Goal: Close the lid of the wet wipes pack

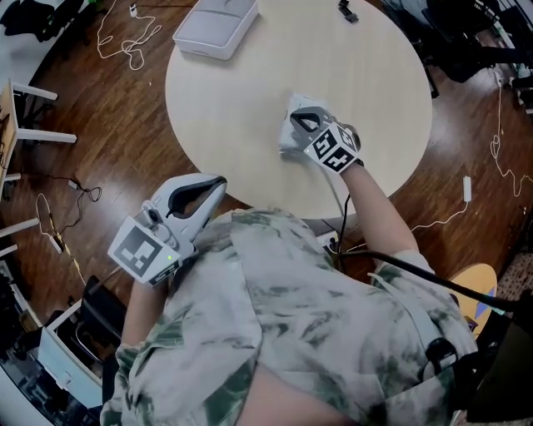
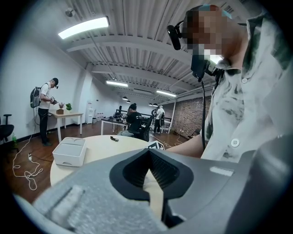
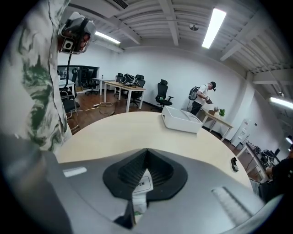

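The wet wipes pack point(image 1: 286, 141) lies on the round pale table point(image 1: 233, 100), near its front edge. My right gripper point(image 1: 303, 116) sits on top of the pack with its jaws shut. In the right gripper view, the pack's white tab printed "OPEN" point(image 3: 143, 183) shows through the hollow behind the closed tips point(image 3: 147, 150); whether the lid lies flat is hidden. My left gripper point(image 1: 218, 181) is shut and empty. It hangs off the table's front edge, close to the person's shirt. Its closed tips point(image 2: 149, 150) point across the table.
A white lidded box point(image 1: 216, 25) stands at the far side of the table, also in the left gripper view point(image 2: 69, 151) and the right gripper view point(image 3: 185, 119). A small black item point(image 1: 348, 11) lies at the far edge. Cables lie on the wooden floor point(image 1: 125, 42).
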`<state>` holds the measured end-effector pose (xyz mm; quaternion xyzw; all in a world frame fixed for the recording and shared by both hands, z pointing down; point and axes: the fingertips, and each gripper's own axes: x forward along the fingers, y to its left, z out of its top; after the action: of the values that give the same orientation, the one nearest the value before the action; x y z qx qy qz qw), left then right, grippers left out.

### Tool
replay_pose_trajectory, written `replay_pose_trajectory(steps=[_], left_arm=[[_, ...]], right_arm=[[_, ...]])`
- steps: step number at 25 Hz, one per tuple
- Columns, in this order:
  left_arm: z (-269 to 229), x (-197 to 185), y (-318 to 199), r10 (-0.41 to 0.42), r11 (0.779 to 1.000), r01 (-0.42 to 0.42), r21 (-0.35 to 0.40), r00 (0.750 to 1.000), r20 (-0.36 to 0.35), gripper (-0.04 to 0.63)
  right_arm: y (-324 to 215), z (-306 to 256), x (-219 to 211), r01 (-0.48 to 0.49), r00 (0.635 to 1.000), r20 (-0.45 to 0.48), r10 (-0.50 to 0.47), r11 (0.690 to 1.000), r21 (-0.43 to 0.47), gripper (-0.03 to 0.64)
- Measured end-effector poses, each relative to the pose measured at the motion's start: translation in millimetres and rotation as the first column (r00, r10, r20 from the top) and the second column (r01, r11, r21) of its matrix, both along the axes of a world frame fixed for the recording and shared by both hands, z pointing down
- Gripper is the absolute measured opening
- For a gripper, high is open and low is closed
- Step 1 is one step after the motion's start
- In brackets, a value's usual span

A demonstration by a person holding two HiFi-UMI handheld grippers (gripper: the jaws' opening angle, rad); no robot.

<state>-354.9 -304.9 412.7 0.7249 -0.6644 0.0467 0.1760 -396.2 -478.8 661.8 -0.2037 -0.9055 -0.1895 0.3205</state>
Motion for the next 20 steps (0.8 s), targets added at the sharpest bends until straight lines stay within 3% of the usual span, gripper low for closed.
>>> replay_pose_trajectory(steps=[20], left_arm=[[8, 4, -32, 0.083, 0.996, -0.083, -0.034, 0.997, -0.005, 0.000]], right_arm=[[-32, 37, 34, -0.094, 0.993, -0.070, 0.091, 0.995, -0.041, 0.006]])
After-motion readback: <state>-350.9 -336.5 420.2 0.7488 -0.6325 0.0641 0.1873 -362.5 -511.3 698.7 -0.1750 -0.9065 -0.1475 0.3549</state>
